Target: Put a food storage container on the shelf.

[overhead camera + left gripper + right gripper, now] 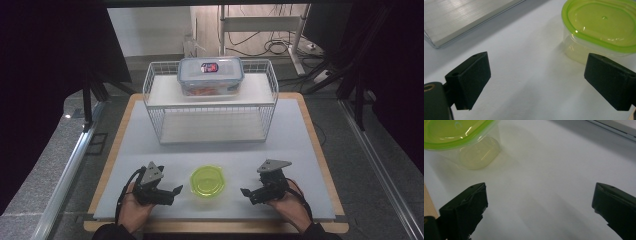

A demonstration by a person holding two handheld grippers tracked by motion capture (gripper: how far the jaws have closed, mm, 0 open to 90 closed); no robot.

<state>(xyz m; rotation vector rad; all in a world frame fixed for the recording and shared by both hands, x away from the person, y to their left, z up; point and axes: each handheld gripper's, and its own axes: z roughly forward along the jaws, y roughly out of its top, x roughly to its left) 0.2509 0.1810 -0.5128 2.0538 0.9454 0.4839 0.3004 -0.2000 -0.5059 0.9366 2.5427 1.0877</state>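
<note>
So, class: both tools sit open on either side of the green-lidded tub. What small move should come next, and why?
Probably ease the left tool and right tool inward toward the green-lidded tub. Both are open and apart from it, and it sits between them at the near edge of the table.

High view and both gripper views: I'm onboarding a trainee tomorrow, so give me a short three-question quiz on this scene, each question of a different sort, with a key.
1. True or false: the green-lidded container lies between the left gripper and the right gripper.
2. Multiple choice: the clear box with blue lid sits (a) on the table mat, (b) on the upper shelf of the wire rack, (c) in a gripper.
3. Fill in: both grippers' jaws are ____ .

Key: 1 true; 2 b; 3 open, and holding nothing.
</note>
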